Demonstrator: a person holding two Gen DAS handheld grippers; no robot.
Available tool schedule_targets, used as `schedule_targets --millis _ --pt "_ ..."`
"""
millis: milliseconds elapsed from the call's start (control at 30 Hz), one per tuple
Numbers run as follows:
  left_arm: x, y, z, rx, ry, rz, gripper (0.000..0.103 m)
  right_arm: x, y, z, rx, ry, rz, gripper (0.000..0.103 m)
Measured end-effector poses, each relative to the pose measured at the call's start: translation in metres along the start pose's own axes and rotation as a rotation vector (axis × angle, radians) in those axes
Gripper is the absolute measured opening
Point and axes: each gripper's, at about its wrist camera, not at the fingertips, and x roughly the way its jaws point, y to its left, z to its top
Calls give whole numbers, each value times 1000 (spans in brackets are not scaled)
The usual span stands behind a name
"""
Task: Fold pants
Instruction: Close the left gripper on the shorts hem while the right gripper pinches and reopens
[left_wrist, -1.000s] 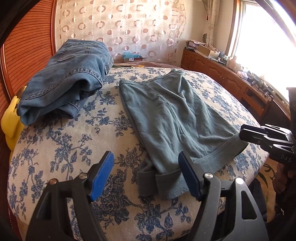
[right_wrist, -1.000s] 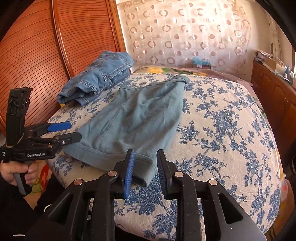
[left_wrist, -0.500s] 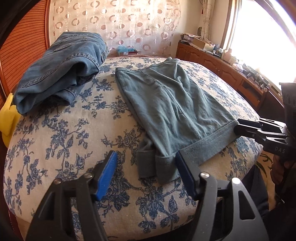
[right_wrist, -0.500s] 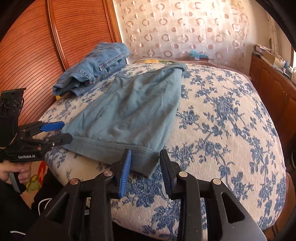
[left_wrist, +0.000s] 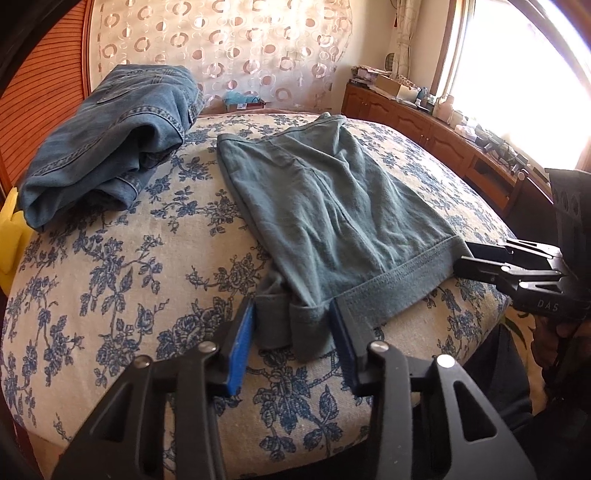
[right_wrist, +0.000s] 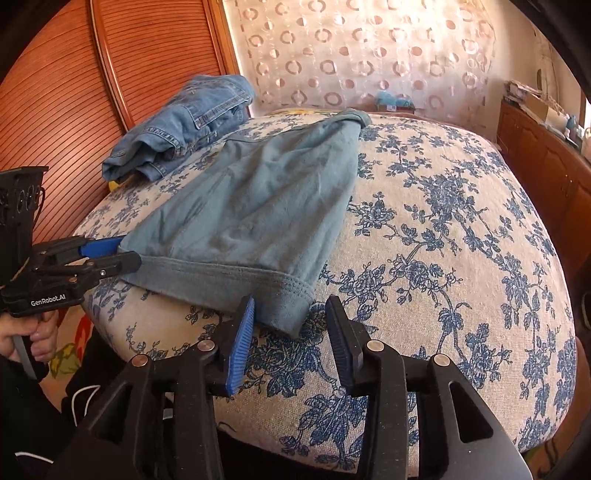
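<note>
Your green-grey pants lie flat on the bed, waist toward 12 o'clock and the hemmed leg ends at the near edge of the mattress, toward 6 o'clock. In the left wrist view they run from about 12 o'clock down to 5 o'clock.

Your left gripper sits at 6 o'clock in its own view. Its jaws have just been closing, and the bunched hem corner of the pants lies between the 2 blue pads. The cloth fills the gap from pad to pad, but you cannot tell from the pictures whether the pads already press on it. In the right wrist view the same tool reaches the hem from 9 o'clock, with your hand on its handle.

Your right gripper sits at 6 o'clock in its own view. Its jaws have just been opening and they stand apart. The other hem corner lies between the 2 pads, close against the left pad and clear of the right one, so nothing is clamped. In the left wrist view this tool comes in from 3 o'clock, its tips at the hem's far corner.

A folded pair of blue jeans rests at 10 o'clock, well apart from the pants, near the wooden headboard. A patterned curtain hangs at 12 o'clock.
</note>
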Motion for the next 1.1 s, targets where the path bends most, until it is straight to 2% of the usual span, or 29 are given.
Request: schedule_targets --millis 33,67,167,400,700,733,767,833,1100 --pt "-1 0 0 -5 -1 -1 35 -1 1 -1 -8 -2 1 36" --pt "-2 -2 0 1 -3 -1 31 -1 2 -2 -12 2 10 27" --pt "-6 -3 1 2 -10 -7 20 -3 1 -1 -4 7 37 12" --pt "-20 -1 2 -16 -15 -45 10 -18 1 -4 -6 4 80 0" --pt "-22 2 -2 -31 5 -36 10 -36 -4 -2 -3 -39 69 0" --pt "-21 2 -1 -29 6 -30 10 -36 -3 0 -5 -40 60 4" --pt "-20 1 0 -29 7 -28 10 -34 -2 1 -11 -38 52 16" --pt "-19 1 1 -27 8 -27 10 -31 0 1 -19 -37 57 30" --pt "-10 5 1 -29 21 -28 10 2 10 1 -43 10 41 30"
